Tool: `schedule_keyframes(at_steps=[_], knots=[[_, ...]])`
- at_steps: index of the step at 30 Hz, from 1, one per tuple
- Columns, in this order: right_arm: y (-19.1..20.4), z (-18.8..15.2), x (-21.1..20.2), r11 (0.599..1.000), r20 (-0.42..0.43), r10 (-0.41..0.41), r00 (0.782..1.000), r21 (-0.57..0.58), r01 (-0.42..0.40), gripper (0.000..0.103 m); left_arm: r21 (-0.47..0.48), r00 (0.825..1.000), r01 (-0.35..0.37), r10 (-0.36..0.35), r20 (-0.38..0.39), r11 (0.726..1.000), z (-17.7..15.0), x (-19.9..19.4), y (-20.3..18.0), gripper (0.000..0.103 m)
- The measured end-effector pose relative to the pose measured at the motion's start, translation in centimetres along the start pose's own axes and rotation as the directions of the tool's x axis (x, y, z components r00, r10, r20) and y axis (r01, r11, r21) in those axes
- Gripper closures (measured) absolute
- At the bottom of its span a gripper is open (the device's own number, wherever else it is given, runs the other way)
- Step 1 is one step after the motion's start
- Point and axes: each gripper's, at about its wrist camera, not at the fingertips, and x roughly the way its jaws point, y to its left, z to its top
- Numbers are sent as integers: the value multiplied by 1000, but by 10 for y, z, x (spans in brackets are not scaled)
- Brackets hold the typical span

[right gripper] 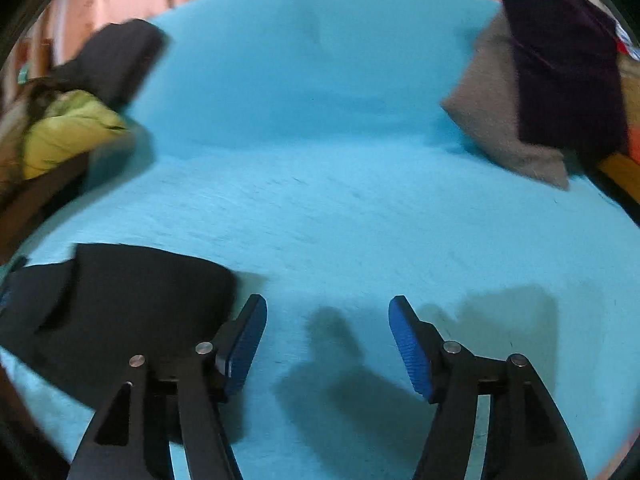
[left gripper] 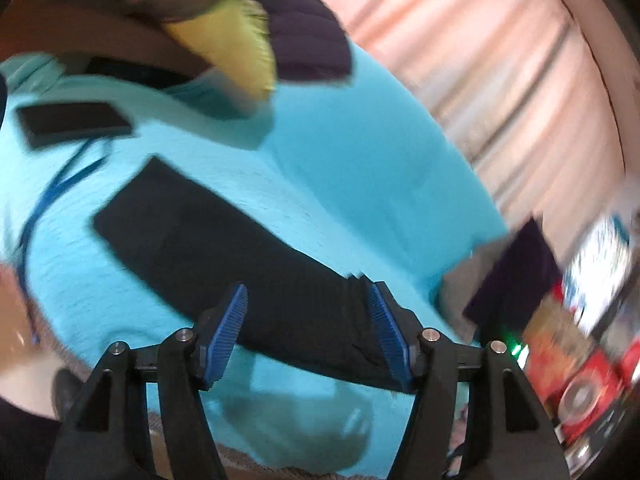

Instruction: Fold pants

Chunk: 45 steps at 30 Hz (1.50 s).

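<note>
Black pants (left gripper: 224,248) lie as a long folded strip on a turquoise bed sheet (left gripper: 360,152). My left gripper (left gripper: 308,300) is open, its blue pads either side of the strip's near end, above it. In the right wrist view the pants (right gripper: 128,300) lie at the lower left. My right gripper (right gripper: 328,312) is open and empty over bare sheet (right gripper: 340,200), just right of the pants' edge.
A black phone (left gripper: 72,122) and a blue lanyard (left gripper: 60,188) lie on the sheet at left. Yellow-green and dark cushions (left gripper: 248,44) sit at the far end. A grey and purple pillow (right gripper: 536,92) lies at right. Pink curtains (left gripper: 500,60) hang behind.
</note>
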Motion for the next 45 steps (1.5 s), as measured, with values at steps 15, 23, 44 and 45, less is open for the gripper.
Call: schedule_keyframes(at_steps=[15, 23, 44, 45], knots=[[-3, -3, 16, 1000, -65, 0, 998, 15, 1, 34, -458, 998, 26, 5, 67, 889, 5, 14, 87, 39], [-4, -5, 15, 1000, -65, 7, 998, 15, -6, 34, -572, 988, 126, -53, 142, 810, 16, 24, 110, 41], [-12, -5, 15, 997, -65, 43, 997, 74, -39, 33, 145, 975, -159, 132, 180, 977, 28, 19, -16, 95], [-16, -5, 15, 994, -62, 54, 997, 96, -48, 33, 207, 980, -137, 103, 170, 969, 26, 22, -33, 95]])
